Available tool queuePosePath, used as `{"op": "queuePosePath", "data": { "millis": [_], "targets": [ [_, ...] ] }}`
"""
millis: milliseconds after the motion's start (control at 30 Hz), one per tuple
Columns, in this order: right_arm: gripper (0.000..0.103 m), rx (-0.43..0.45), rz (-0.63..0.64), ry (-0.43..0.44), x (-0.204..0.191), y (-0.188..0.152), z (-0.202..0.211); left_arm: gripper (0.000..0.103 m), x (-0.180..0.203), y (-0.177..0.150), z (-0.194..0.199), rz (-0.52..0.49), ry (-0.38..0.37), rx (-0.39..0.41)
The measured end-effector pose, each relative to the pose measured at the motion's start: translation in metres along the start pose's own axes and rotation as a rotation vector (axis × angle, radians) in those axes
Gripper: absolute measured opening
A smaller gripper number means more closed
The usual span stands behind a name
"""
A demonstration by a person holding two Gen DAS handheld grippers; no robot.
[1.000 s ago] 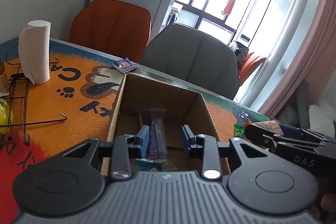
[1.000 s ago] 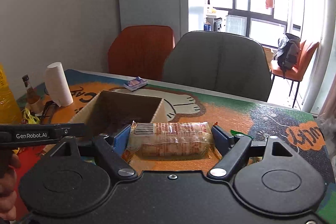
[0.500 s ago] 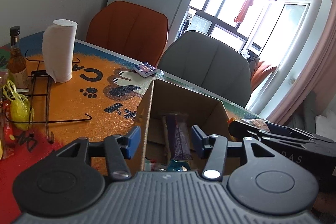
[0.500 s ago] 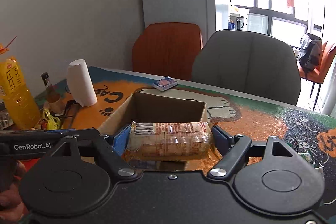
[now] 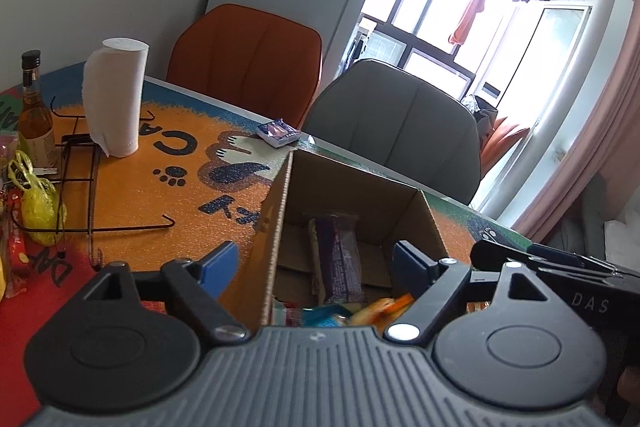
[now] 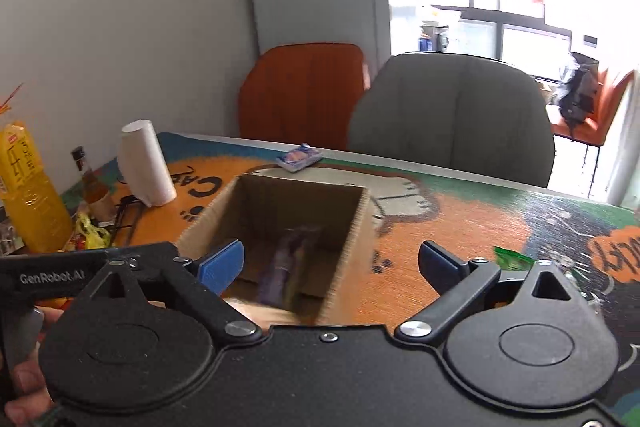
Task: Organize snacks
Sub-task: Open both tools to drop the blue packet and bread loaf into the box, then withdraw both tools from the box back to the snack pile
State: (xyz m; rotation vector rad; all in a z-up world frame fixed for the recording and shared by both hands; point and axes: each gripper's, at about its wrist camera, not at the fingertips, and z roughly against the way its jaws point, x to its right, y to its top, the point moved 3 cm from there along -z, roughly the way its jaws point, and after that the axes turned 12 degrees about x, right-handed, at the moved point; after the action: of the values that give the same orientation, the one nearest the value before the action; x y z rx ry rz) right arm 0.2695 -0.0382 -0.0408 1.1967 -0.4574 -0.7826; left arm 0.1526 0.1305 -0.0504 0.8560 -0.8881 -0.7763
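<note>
An open cardboard box (image 5: 280, 211) stands on the table; it also shows in the right wrist view (image 6: 352, 227). A purple snack pack (image 5: 338, 259) lies inside it, also seen from the right (image 6: 286, 263), with other colourful wrappers (image 5: 360, 309) at the near end. My left gripper (image 5: 316, 265) is open and empty, straddling the box's left wall. My right gripper (image 6: 332, 265) is open and empty above the box's right wall. A pale biscuit pack (image 6: 260, 313) shows low in the box, mostly hidden. A green snack packet (image 6: 512, 259) lies on the table to the right.
A paper towel roll (image 5: 114, 99), a brown bottle (image 5: 36, 115), a black wire rack (image 5: 76, 183) and a yellow bag (image 5: 38, 203) stand at the left. A yellow drink bottle (image 6: 32, 187) is at far left. A small blue pack (image 5: 278, 133) lies behind the box. Two chairs stand behind the table.
My right gripper opened and let go of the biscuit pack, which dropped into the box. My left gripper opened wider and shifted left across the box wall.
</note>
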Motion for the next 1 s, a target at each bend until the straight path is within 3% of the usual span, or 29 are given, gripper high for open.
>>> {"op": "queuePosePath", "data": {
  "millis": [667, 833, 1000],
  "targets": [
    [0.103, 0.008, -0.067, -0.12, 0.068, -0.012, 0.042, 0.092, 0.062, -0.023, -0.009, -0.071, -0.067, -0.034],
    [0.103, -0.004, -0.113, -0.15, 0.09, -0.018, 0.053, 0.1, 0.081, -0.03, -0.009, -0.075, -0.134, -0.044],
    [0.103, -0.002, -0.146, -0.186, 0.111, -0.027, 0.067, 0.101, 0.104, -0.038, -0.011, -0.101, -0.183, -0.051]
  ]
}}
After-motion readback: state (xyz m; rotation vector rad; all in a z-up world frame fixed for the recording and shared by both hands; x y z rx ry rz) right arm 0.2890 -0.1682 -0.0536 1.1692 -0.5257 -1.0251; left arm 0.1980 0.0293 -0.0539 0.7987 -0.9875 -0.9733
